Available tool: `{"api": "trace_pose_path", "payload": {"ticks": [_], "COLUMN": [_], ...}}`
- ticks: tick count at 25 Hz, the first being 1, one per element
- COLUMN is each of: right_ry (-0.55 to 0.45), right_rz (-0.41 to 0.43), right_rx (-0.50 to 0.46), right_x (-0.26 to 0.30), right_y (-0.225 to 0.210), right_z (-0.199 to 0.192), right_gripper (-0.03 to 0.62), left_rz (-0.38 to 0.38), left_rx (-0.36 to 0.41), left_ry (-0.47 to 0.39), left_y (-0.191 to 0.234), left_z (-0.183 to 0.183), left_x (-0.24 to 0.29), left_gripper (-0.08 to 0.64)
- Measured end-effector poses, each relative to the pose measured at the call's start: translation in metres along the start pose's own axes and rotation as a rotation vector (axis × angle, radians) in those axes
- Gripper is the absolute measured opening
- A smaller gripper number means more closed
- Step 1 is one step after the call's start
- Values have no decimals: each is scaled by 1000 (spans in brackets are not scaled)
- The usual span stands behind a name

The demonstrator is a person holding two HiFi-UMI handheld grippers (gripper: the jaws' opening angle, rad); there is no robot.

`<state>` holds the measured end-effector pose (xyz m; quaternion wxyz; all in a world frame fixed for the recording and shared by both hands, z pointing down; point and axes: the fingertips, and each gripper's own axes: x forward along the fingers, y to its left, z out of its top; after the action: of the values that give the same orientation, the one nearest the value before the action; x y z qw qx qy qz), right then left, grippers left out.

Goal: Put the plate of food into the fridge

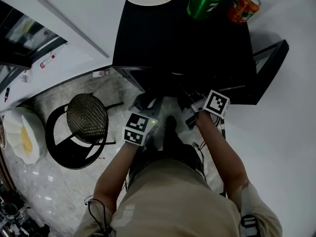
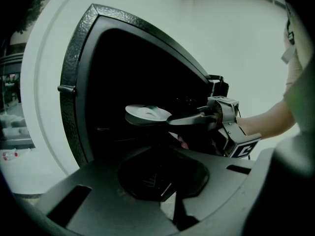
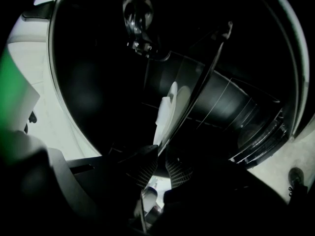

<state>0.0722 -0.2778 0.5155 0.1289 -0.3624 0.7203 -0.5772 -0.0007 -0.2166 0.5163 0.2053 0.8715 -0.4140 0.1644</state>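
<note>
Left gripper [image 2: 170, 203]: fingers together, holding nothing, idle before the open fridge [image 2: 74, 82].
Plate [image 2: 142, 113]: white, level, already inside the fridge; food not discernible.
Right gripper [image 2: 173, 119]: fingers clamped on the plate's rim.
Handling: keep it level and set it down flat before loosening the fingers.

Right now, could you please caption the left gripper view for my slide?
The right tongs hold a white plate level at the mouth of the open black fridge.
</note>
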Motion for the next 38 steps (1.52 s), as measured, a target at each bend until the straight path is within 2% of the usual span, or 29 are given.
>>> {"api": "trace_pose_path", "payload": {"ticks": [3,13,17,21,25,29,32,38], "right_ry": [-18,-29,-35,-27,-21,-8,-3,42], "right_rz": [-23,-19,5,-13,4,-34,4,1], "right_rx": [13,30,89,42,63,22,5,-76], "right_x": [-2,1,3,2,-1,-8,-8,-12], "right_y": [-3,-2,-2,-3,-1,-4,6,16], "right_z": [3,6,4,6,1,-4,-6,-17], "right_gripper": [46,46,46,46,46,46,46,46], "left_rz": [-5,-7,-8,-8,-1,15,29,53], "left_rx": [4,-1,2,-1,5,6,4,-34], "left_ry": [3,3,2,1,-1,4,13,23], "left_y": [0,-1,-1,-2,0,4,9,17], "left_z": [-1,1,0,3,4,5,1,4], "left_x": [1,-1,0,0,-1,-3,-2,-8], "left_gripper": [11,11,11,11,11,11,11,11]}}
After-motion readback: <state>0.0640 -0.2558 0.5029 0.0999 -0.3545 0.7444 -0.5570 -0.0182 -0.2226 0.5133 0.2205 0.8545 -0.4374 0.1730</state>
